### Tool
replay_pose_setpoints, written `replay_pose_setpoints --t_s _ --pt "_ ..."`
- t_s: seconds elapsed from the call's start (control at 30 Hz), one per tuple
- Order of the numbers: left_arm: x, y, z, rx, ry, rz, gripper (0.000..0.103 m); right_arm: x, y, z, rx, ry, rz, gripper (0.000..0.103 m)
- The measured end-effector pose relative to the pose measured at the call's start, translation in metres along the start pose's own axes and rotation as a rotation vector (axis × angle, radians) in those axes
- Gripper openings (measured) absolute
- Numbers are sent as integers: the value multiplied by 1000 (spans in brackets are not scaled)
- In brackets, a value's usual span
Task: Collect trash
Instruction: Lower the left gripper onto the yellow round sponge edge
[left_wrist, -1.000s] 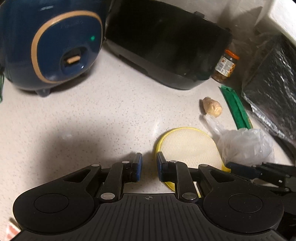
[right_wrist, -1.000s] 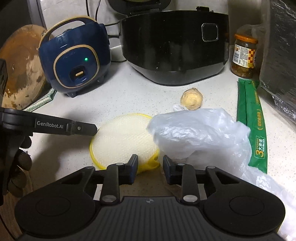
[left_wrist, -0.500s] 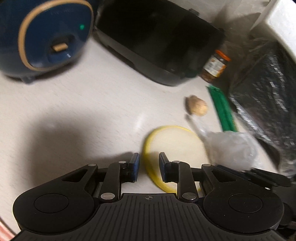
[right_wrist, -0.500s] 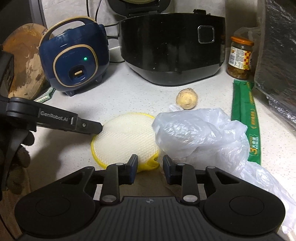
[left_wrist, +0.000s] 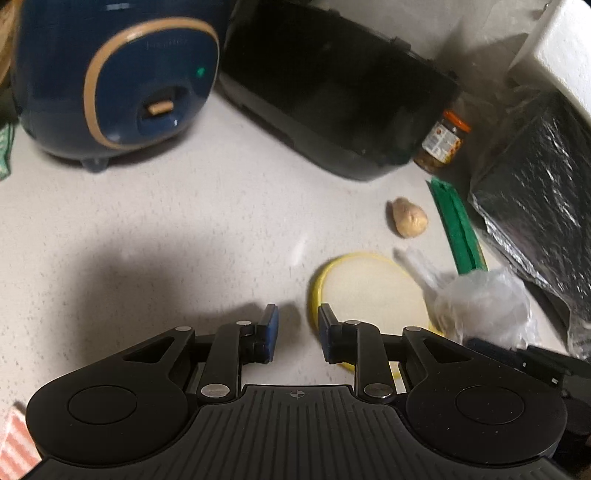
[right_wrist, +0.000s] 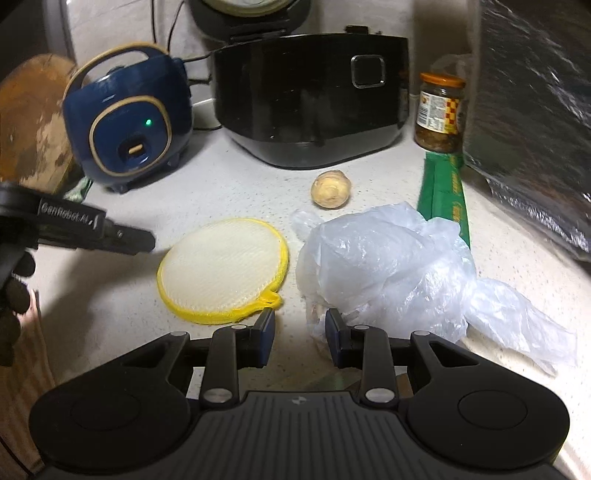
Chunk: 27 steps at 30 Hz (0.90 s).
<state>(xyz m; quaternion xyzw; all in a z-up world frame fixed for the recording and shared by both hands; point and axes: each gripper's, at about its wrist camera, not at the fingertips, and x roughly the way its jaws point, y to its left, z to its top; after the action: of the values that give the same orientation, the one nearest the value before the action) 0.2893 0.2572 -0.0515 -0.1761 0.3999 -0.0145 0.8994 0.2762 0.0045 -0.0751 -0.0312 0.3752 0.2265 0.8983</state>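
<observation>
My left gripper (left_wrist: 297, 334) has spread its jaws, nothing between them, just left of the yellow pad (left_wrist: 369, 291). The plastic bag (right_wrist: 384, 266) lies right of the pad, uncollected; right gripper (right_wrist: 300, 338) narrow, empty.

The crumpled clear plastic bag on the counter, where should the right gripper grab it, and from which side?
Grip the bunched near-left fold of the crumpled clear plastic bag, coming low from the front, where the right gripper already sits. That edge stands up in thick folds, so the pads can pinch it. The thin tail trailing right lies flat and would likely slip. Stay clear of the round yellow-rimmed mesh pad beside it.
</observation>
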Motion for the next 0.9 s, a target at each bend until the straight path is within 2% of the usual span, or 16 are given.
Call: replay_pose_setpoints --t_s 0.23,0.37,0.47,0.57,0.73,0.83,0.9 --pt "15 5 13 -89 -35 -28 27 -7 12 6 -31 -58 -2 29" --pt "32 0 20 -82 -18 -26 27 16 16 20 -60 -24 -11 29" --pt "36 -2 19 -84 -14 -65 25 28 11 21 -27 14 15 29" --pt "31 -5 11 -104 33 -155 24 22 4 17 11 34 60 29" --pt "8 -26 -10 35 116 -219 24 0 0 -2 2 54 44 29" --pt "4 -38 -18 104 122 -188 24 -17 -2 -11 -13 43 25 29" --pt "7 -43 -17 103 110 -183 25 -22 -5 -11 -13 34 17 29"
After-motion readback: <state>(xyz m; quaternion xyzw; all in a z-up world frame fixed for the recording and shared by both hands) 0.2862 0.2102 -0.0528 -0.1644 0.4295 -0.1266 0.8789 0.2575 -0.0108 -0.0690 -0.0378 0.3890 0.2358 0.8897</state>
